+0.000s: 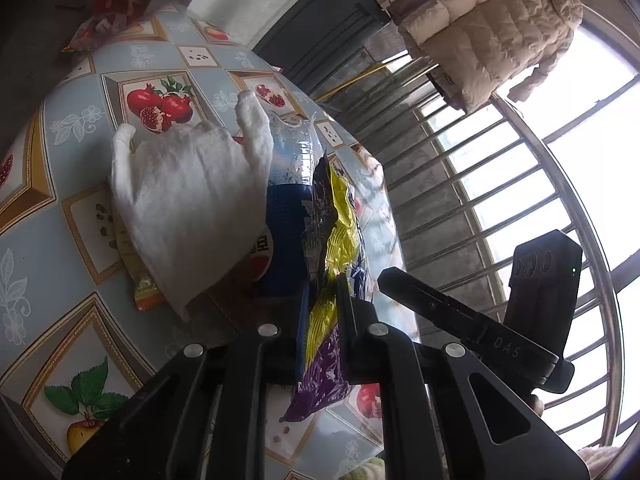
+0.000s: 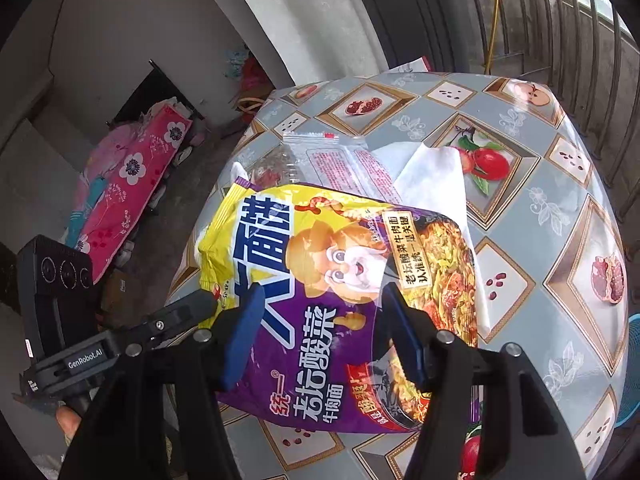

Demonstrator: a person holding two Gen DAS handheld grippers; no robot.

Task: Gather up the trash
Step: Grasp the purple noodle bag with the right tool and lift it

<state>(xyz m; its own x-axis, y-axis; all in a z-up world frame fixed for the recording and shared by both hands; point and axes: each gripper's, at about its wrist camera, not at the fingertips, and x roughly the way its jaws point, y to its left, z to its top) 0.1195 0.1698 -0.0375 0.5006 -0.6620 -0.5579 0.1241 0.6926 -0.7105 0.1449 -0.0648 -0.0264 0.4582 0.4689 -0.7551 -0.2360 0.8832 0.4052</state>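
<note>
A yellow and purple noodle packet (image 1: pixel 330 264) stands edge-on between my left gripper's (image 1: pixel 320 300) fingers, which are shut on it. Behind it lie a blue-labelled plastic bottle (image 1: pixel 288 200) and a white tissue (image 1: pixel 188 204) on the table. In the right wrist view the same noodle packet (image 2: pixel 340 288) fills the middle, above the table. My right gripper (image 2: pixel 324 312) is open, its blue pads on either side of the packet. A clear plastic wrapper (image 2: pixel 332 160) and the white tissue (image 2: pixel 432 176) lie beyond it.
The round table (image 2: pixel 560 208) has a fruit-print cloth. A small orange wrapper (image 1: pixel 142 284) lies under the tissue. A beige jacket (image 1: pixel 488 28) hangs by the barred window. Pink bedding (image 2: pixel 128 184) lies on the floor at left. A blue stool (image 2: pixel 632 368) stands at the right.
</note>
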